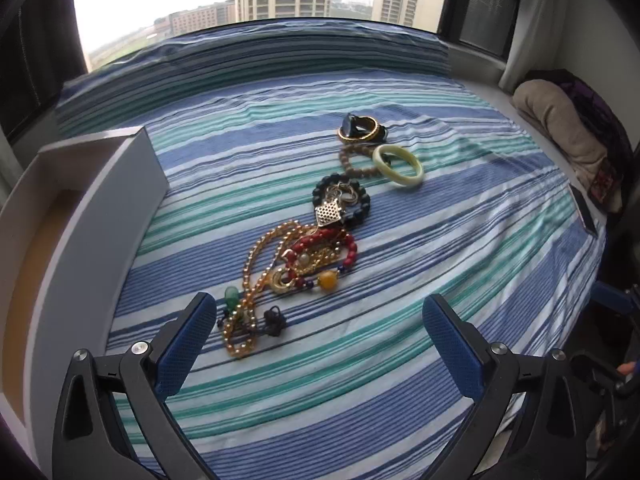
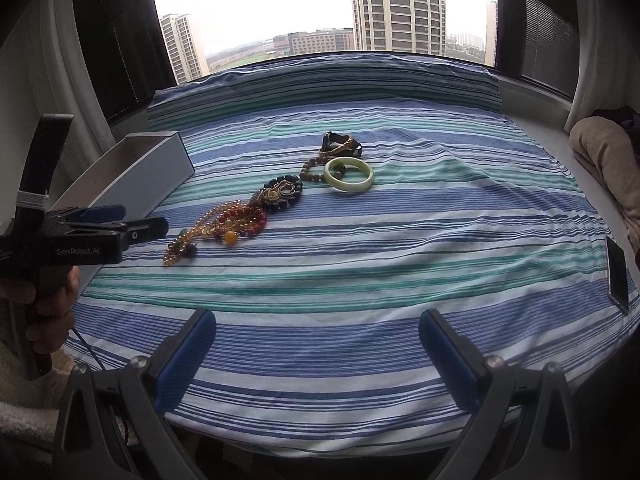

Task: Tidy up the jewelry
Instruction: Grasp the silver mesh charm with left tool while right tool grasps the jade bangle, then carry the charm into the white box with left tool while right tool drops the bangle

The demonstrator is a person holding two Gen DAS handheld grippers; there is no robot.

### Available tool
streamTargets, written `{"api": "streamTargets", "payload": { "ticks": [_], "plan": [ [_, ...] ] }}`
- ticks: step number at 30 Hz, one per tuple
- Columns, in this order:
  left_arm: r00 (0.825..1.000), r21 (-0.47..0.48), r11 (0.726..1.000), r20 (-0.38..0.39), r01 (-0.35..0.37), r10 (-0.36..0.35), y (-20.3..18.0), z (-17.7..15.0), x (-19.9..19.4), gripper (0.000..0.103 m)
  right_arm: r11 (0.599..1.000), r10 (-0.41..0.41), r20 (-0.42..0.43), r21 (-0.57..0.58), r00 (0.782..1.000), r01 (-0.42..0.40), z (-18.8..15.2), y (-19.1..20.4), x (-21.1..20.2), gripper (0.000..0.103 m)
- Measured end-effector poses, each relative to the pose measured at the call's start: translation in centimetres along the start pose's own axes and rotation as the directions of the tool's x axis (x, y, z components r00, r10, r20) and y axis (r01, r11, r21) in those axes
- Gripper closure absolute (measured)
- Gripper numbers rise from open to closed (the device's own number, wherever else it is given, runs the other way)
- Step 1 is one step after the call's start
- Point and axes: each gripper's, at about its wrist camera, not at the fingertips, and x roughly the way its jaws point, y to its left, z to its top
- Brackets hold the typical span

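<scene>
A row of jewelry lies on a striped blue-green cloth (image 1: 440, 240): a gold bead necklace (image 1: 250, 280), a red bead bracelet (image 1: 328, 244), a black bead bracelet (image 1: 340, 200), a pale green bangle (image 1: 398, 164), a brown bead bracelet (image 1: 352, 160) and a black-and-gold bangle (image 1: 360, 128). The same pile (image 2: 240, 216) and the green bangle (image 2: 348, 174) show in the right wrist view. A white open box (image 1: 80, 208) stands at the left. My left gripper (image 1: 320, 328) is open just before the necklace's near end. My right gripper (image 2: 318, 340) is open, farther back over bare cloth.
The left gripper's body (image 2: 80, 236) and the hand holding it show at the left of the right wrist view. A dark phone (image 2: 616, 272) lies at the cloth's right edge. A beige bundle of fabric (image 1: 560, 128) sits at the right. A window runs behind the cloth.
</scene>
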Motion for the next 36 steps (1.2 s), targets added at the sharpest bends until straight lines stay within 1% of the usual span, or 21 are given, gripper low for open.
{"api": "streamTargets", "payload": {
  "ticks": [1, 3, 5, 6, 7, 9, 11, 12, 13, 14, 17, 20, 24, 27, 29, 32, 34, 36],
  "plan": [
    [1.000, 0.010, 1.000, -0.007, 0.017, -0.017, -0.3, 1.0, 1.2, 0.001, 1.000, 0.001, -0.005, 0.010, 1.000, -0.001, 0.0, -0.4, 0.2, 0.000],
    [0.999, 0.021, 0.999, -0.035, 0.030, -0.029, -0.7, 3.1, 4.0, 0.002, 1.000, 0.001, -0.011, 0.031, 1.000, 0.000, 0.0, -1.1, 0.4, 0.000],
    [0.996, 0.023, 0.999, -0.085, 0.034, -0.032, -0.8, 4.9, 7.3, 0.007, 0.999, 0.001, -0.014, 0.047, 1.000, 0.000, 0.1, -1.8, 0.6, 0.000],
    [0.993, 0.019, 0.999, -0.117, 0.027, -0.024, -0.9, 5.5, 9.0, 0.017, 0.999, 0.001, -0.012, 0.053, 1.000, -0.001, 0.1, -2.0, 0.5, 0.000],
    [0.988, 0.013, 1.000, -0.156, 0.022, -0.019, -0.8, 6.1, 10.7, 0.024, 0.998, 0.000, -0.009, 0.057, 1.000, 0.000, 0.2, -2.3, 0.5, 0.000],
    [0.975, -0.012, 1.000, -0.220, 0.000, -0.003, -0.5, 6.8, 13.4, 0.030, 0.998, -0.003, -0.003, 0.064, 1.000, 0.003, 0.3, -2.7, 0.4, 0.000],
    [0.967, -0.029, 0.999, -0.255, -0.022, 0.014, -0.3, 7.0, 15.1, 0.039, 0.997, -0.006, -0.002, 0.071, 1.000, 0.006, 0.2, -3.2, 0.5, 0.000],
    [0.968, -0.041, 0.999, -0.250, -0.002, -0.008, -0.3, 7.1, 15.2, 0.053, 0.997, -0.009, -0.003, 0.075, 1.000, 0.009, 0.2, -3.5, 0.5, 0.000],
    [0.966, -0.054, 0.999, -0.256, 0.009, -0.022, -0.2, 7.2, 15.2, 0.070, 0.997, -0.011, -0.006, 0.080, 1.000, 0.012, 0.1, -3.8, 0.6, 0.000],
    [0.964, -0.061, 0.998, -0.266, 0.002, -0.018, -0.2, 7.2, 15.1, 0.070, 0.996, -0.014, -0.010, 0.087, 1.000, 0.015, 0.0, -4.1, 0.7, 0.000],
    [0.973, -0.078, 0.997, -0.226, 0.025, -0.042, 0.0, 7.2, 13.3, 0.071, 0.993, -0.020, -0.017, 0.117, 1.000, 0.022, -0.2, -5.3, 1.1, 0.000],
    [0.977, -0.106, 0.991, -0.190, 0.076, -0.096, 0.7, 7.6, 10.1, 0.071, 0.990, -0.022, -0.017, 0.136, 1.000, 0.024, 0.0, -6.1, 1.6, 0.000],
    [0.980, -0.146, 0.981, -0.129, 0.132, -0.151, 1.9, 8.7, 5.6, 0.071, 0.991, -0.012, -0.015, 0.134, 1.000, 0.014, 0.6, -6.3, 2.1, 0.000],
    [0.980, -0.170, 0.973, -0.090, 0.159, -0.176, 2.4, 9.8, 3.2, 0.071, 0.991, 0.007, -0.010, 0.131, 1.000, -0.005, 1.6, -6.4, 2.5, 0.000],
    [0.983, -0.181, 0.971, -0.065, 0.157, -0.171, 2.9, 9.8, 1.7, 0.071, 0.993, 0.020, -0.006, 0.118, 1.000, -0.019, 2.4, -6.2, 2.8, 0.000],
    [0.990, -0.190, 0.973, -0.036, 0.130, -0.139, 3.5, 9.1, -0.4, 0.071, 0.993, 0.074, -0.012, 0.091, 0.997, -0.072, 4.1, -6.4, 4.3, 0.000],
    [0.993, -0.199, 0.974, -0.027, 0.103, -0.111, 4.1, 8.4, -1.2, 0.070, 0.996, 0.069, -0.031, 0.051, 0.997, -0.067, 5.8, -6.5, 6.3, 0.000],
    [0.997, -0.209, 0.975, -0.022, 0.072, -0.078, 4.6, 7.6, -1.8, 0.070, 0.994, 0.108, -0.067, 0.021, 0.992, -0.106, 8.0, -6.6, 9.1, 0.000]
  ]
}}
